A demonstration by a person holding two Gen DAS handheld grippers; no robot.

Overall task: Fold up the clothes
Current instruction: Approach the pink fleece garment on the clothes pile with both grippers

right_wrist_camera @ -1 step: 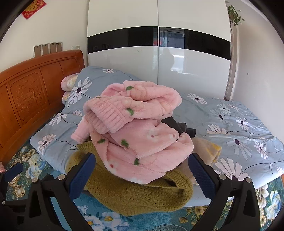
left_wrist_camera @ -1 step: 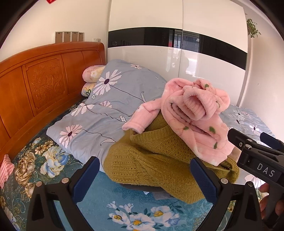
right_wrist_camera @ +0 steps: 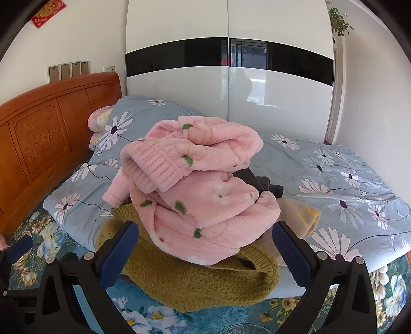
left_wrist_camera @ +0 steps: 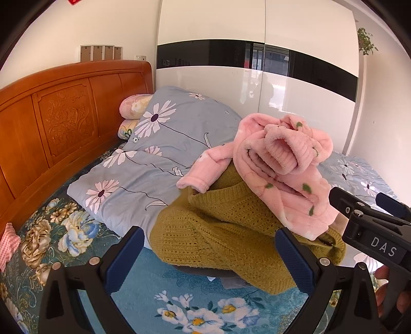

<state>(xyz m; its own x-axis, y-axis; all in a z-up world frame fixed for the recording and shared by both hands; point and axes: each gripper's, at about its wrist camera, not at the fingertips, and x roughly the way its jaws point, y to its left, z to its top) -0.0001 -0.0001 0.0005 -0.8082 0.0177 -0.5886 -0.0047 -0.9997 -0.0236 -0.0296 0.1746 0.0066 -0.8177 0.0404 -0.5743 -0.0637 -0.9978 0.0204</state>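
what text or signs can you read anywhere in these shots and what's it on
"DAS": white letters on the black body of the right tool, seen in the left wrist view.
Red wall hanging, top left of the right wrist view: one large gold character with small print beneath, both too blurred to read.
Nothing readable on the pink fleece garment, the mustard knit sweater, the wardrobe or the left tool.

Left claw open before pink fleece garment heaped on mustard knit sweater, on bed
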